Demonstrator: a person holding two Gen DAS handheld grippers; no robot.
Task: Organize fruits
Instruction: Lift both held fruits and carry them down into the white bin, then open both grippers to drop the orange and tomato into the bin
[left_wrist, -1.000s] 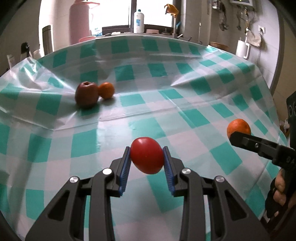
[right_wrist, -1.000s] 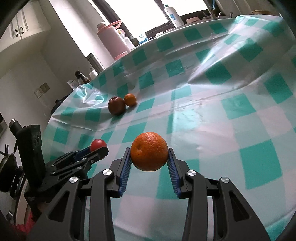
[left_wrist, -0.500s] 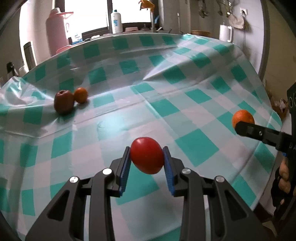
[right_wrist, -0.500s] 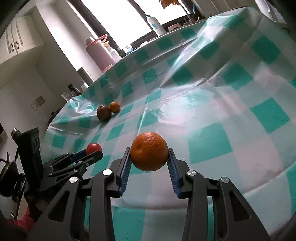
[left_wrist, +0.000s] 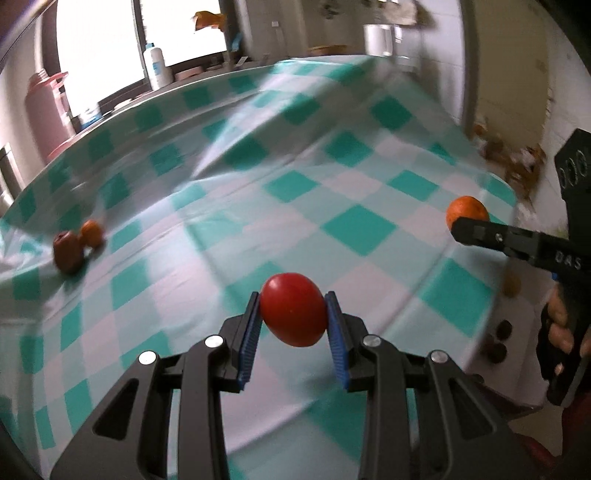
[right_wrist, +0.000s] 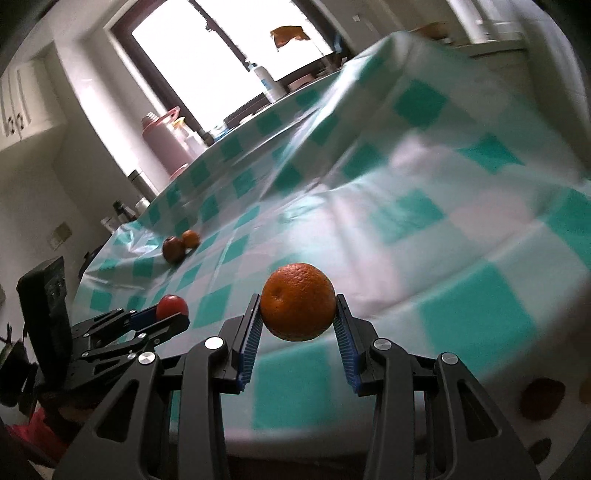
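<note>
My left gripper (left_wrist: 293, 312) is shut on a red tomato (left_wrist: 293, 309) and holds it above the near edge of the checked table (left_wrist: 314, 192). My right gripper (right_wrist: 298, 308) is shut on an orange (right_wrist: 298, 301), also held above the table's near edge. The orange shows in the left wrist view (left_wrist: 466, 211) at the right; the tomato shows in the right wrist view (right_wrist: 171, 305) at the left. A dark red apple (left_wrist: 67, 252) and a small orange (left_wrist: 91, 232) lie touching on the table's far left, also in the right wrist view (right_wrist: 173, 249).
A pink flask (left_wrist: 46, 112) and a white bottle (left_wrist: 157, 66) stand behind the table by the window. Brown round things (right_wrist: 541, 398) lie on the floor at the table's right. The tablecloth has a raised fold (left_wrist: 236, 122) across its far middle.
Both grippers have pulled back and up from the table with their fruit still held. The apple and small orange now look farther away. The view is blurred by motion.
</note>
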